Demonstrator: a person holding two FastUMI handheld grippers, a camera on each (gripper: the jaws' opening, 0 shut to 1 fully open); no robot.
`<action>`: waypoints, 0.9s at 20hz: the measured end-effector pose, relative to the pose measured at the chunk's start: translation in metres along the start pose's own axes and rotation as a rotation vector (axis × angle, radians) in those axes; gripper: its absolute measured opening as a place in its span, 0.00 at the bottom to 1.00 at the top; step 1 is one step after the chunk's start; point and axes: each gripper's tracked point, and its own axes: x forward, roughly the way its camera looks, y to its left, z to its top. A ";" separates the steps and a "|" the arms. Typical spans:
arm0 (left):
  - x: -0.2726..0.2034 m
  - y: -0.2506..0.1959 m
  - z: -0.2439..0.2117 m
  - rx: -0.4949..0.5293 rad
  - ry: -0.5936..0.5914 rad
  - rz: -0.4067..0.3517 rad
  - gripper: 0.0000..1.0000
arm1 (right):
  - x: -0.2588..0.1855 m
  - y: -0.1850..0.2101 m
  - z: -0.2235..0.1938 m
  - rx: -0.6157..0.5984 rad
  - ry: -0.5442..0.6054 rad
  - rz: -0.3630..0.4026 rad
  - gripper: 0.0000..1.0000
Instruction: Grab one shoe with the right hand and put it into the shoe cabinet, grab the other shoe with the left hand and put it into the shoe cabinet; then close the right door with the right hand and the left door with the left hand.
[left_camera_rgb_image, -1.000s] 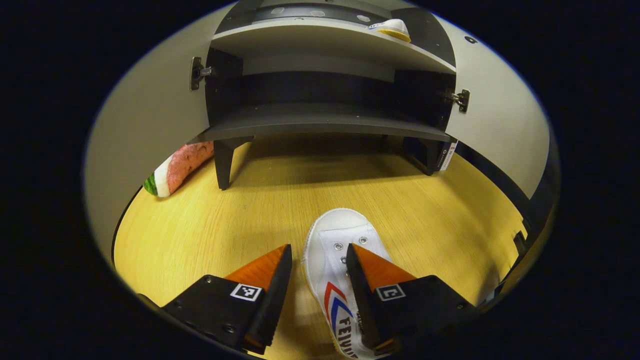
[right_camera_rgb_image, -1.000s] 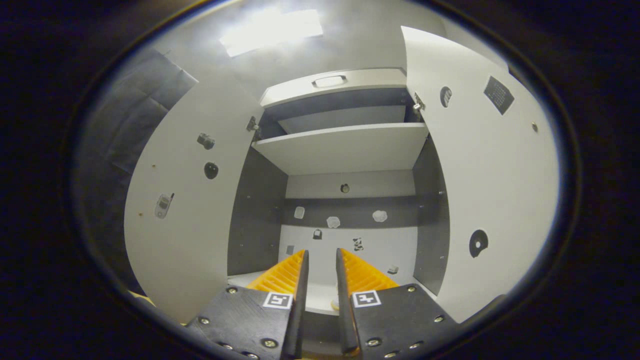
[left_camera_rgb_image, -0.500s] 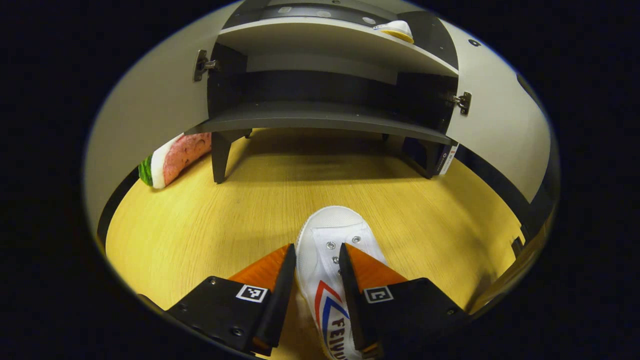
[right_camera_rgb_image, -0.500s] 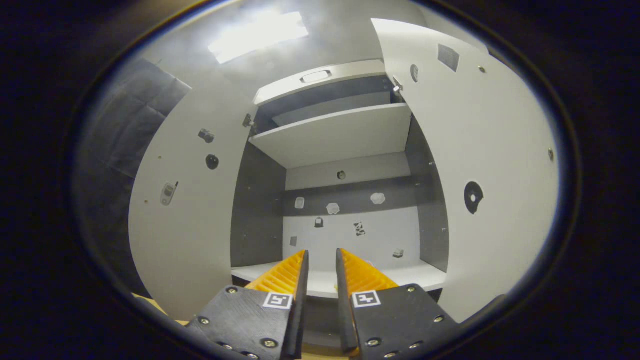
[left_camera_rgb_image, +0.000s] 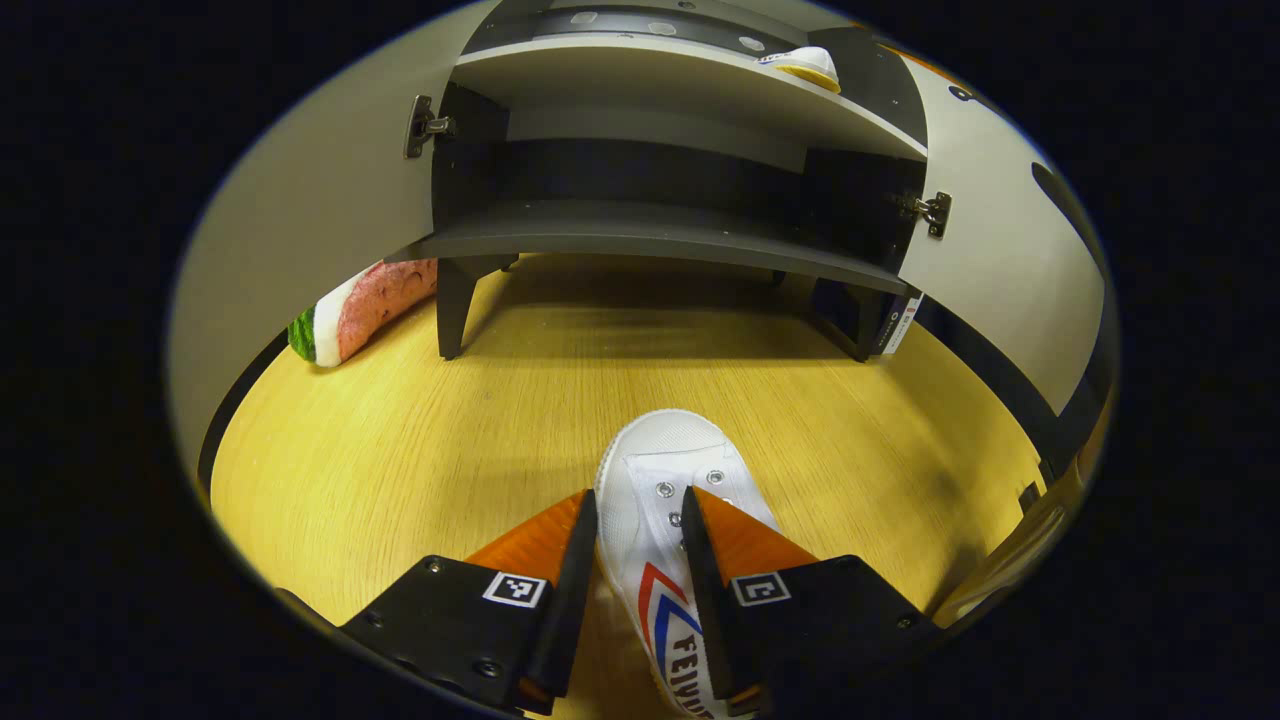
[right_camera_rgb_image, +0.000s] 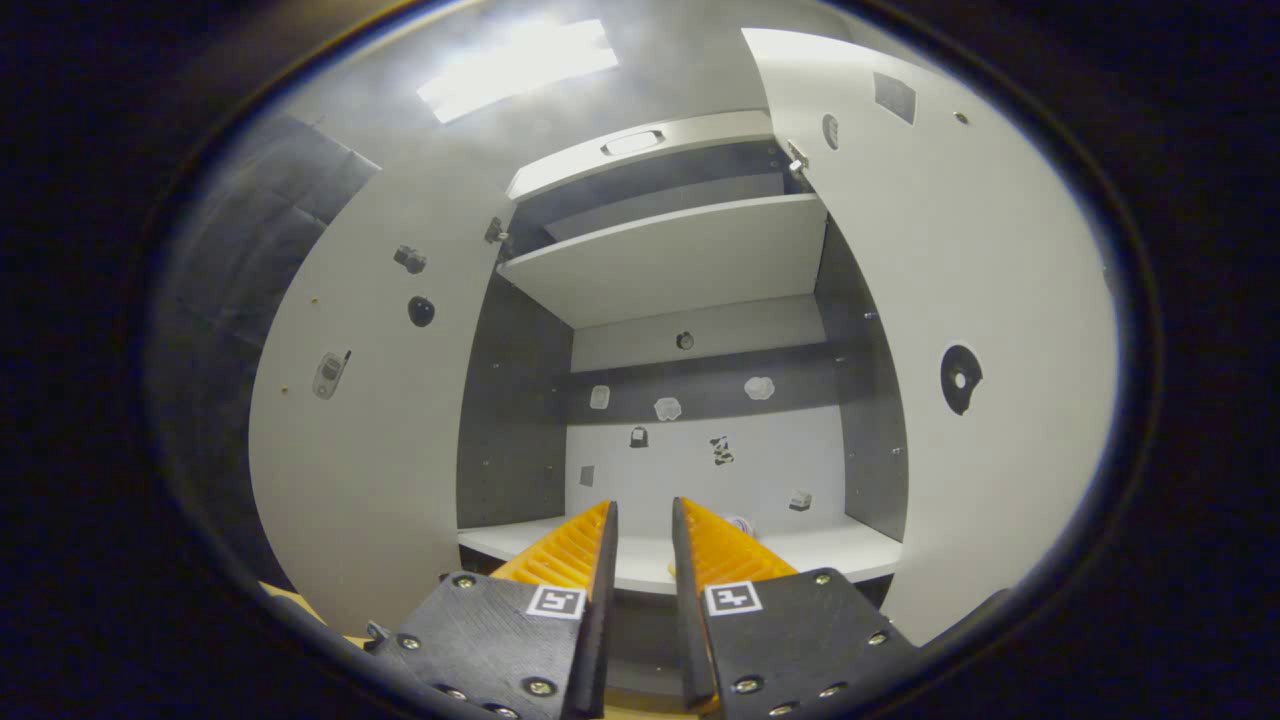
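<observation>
Low in the left gripper view, your left tongs (left_camera_rgb_image: 640, 515) pinched the white canvas shoe (left_camera_rgb_image: 668, 500) on the wood-grain counter (left_camera_rgb_image: 400, 450). At top, the other shoe (left_camera_rgb_image: 808, 66) lay on the cabinet (left_camera_rgb_image: 650, 235) shelf. Your right tongs (right_camera_rgb_image: 645, 530) seemed empty, fingers narrowly apart, facing its smooth doors.

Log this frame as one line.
left claw: shut on shoe, on floor | right claw: empty, facing cabinet | doors: open | second shoe: shelved
</observation>
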 end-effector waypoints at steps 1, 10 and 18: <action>-0.003 -0.001 -0.001 -0.008 -0.003 0.000 0.55 | 0.000 -0.001 0.000 -0.002 0.001 -0.005 0.29; -0.024 -0.004 -0.030 0.007 0.073 0.028 0.52 | 0.000 -0.002 -0.001 -0.005 0.001 -0.007 0.25; -0.025 0.000 -0.022 -0.016 -0.017 0.076 0.02 | -0.003 0.000 0.005 0.001 -0.019 0.004 0.29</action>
